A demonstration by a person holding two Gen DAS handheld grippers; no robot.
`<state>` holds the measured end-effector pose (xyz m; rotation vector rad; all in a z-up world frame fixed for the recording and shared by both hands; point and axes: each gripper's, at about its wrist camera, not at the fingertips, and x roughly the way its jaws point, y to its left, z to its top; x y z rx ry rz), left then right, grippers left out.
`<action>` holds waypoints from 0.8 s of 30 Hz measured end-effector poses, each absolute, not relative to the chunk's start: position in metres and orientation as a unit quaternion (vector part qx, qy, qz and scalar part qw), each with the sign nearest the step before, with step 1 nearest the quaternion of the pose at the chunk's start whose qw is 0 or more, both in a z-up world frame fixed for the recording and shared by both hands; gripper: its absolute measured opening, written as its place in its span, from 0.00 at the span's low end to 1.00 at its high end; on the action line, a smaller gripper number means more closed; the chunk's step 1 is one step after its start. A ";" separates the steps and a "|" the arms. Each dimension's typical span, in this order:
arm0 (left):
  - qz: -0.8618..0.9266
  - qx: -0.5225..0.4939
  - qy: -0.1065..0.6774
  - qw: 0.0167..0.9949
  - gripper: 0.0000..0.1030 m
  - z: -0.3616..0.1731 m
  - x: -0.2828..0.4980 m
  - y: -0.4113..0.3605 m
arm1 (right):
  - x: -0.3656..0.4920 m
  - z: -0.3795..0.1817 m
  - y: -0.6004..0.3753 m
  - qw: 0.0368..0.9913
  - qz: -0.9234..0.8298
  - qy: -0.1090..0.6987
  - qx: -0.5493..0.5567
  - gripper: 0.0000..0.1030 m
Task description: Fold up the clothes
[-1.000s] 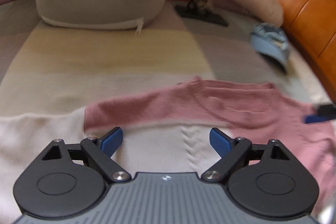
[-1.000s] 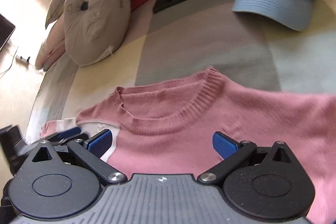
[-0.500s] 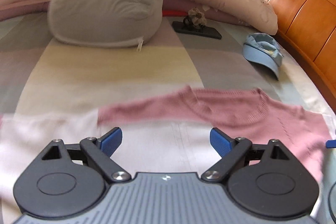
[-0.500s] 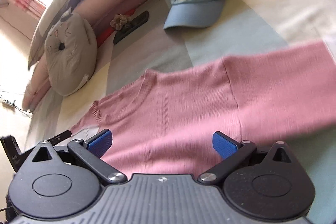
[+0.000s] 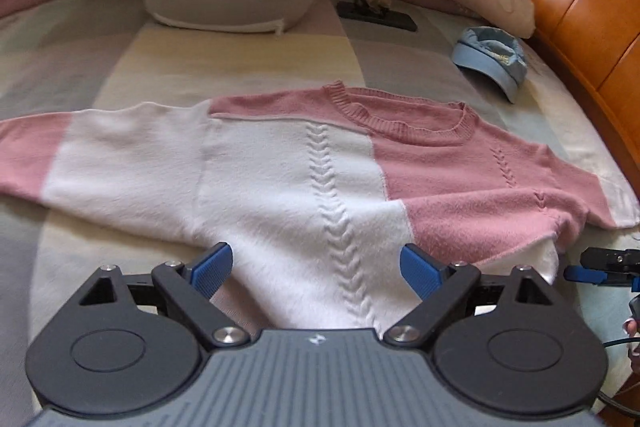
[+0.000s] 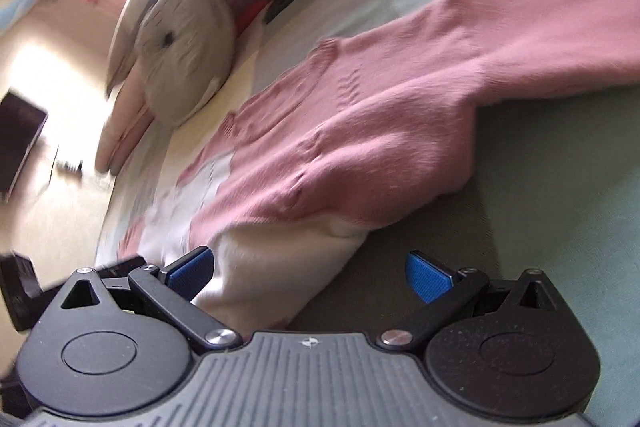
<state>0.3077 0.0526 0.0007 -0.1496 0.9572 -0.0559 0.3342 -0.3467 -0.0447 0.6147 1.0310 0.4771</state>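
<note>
Pink-and-white knit sweater (image 5: 304,167) — spread flat, sleeves out.

Each gripper, the left gripper (image 5: 316,269) and the right gripper (image 6: 310,273), has a ribbed grey body with a small white mark, 2 round black housings, black link arms with silver screws, and 2 blue ribbed pads (image 5: 211,265).

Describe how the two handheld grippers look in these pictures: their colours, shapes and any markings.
Both look alike. The left gripper and the right gripper each have a grey ribbed body with a small white logo, two round black housings with disc-shaped insets, black link arms with silver screws, and blue ribbed finger pads. In the left view, a thin dark cable runs at the lower right edge.
</note>
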 end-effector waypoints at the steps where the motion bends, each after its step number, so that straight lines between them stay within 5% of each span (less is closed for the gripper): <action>1: -0.015 -0.069 0.458 0.886 0.88 0.004 0.302 0.052 | 0.336 -0.044 -0.344 0.800 0.231 0.480 0.276 1.00; 13: 0.029 -0.110 0.453 0.884 0.88 0.006 0.268 0.045 | 0.333 -0.055 -0.360 0.775 0.256 0.519 0.255 1.00; 24: -0.106 -0.060 0.476 0.871 0.88 -0.003 0.266 0.011 | 0.283 -0.055 -0.333 0.792 0.221 0.516 0.238 1.00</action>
